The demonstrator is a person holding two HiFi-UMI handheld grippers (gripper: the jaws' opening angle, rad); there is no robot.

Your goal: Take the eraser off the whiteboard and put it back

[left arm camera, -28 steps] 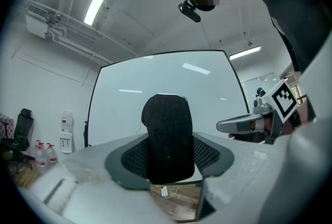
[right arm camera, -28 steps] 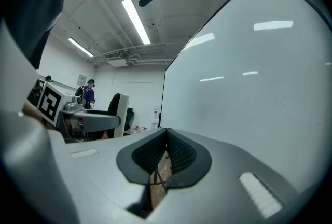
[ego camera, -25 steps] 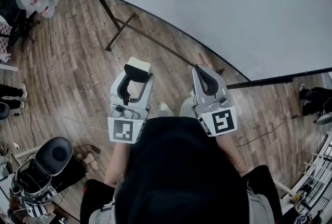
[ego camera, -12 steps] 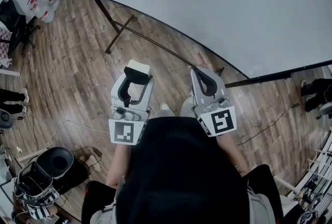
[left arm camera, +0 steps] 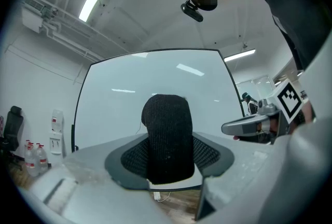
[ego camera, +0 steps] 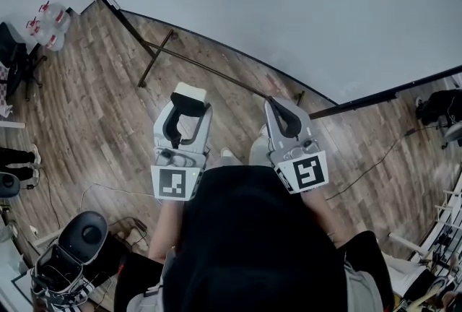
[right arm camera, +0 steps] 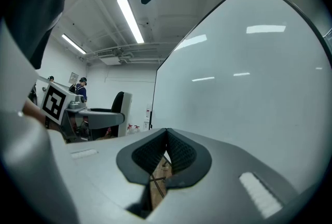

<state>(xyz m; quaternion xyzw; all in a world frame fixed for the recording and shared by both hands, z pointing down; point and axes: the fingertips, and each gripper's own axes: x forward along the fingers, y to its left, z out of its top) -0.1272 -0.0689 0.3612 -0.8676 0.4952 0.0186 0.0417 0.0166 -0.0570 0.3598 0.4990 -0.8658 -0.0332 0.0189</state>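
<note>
Pinched between the spread fingers of the left gripper (ego camera: 190, 110): the block eraser with black felt face and cream back (left arm camera: 167, 137), standing upright, black felt showing in the left gripper view. Off the large white black-framed whiteboard (ego camera: 289, 7), near its lower edge and apart from its surface. Fingers of the right gripper (right arm camera: 166, 151) pressed together, nothing between them. Both grippers held level, side by side, pointing toward the whiteboard. Under the whiteboard's lower edge, a thin dark metal stand leg (ego camera: 156, 58) on brown wooden plank floor (ego camera: 86, 108).
</note>
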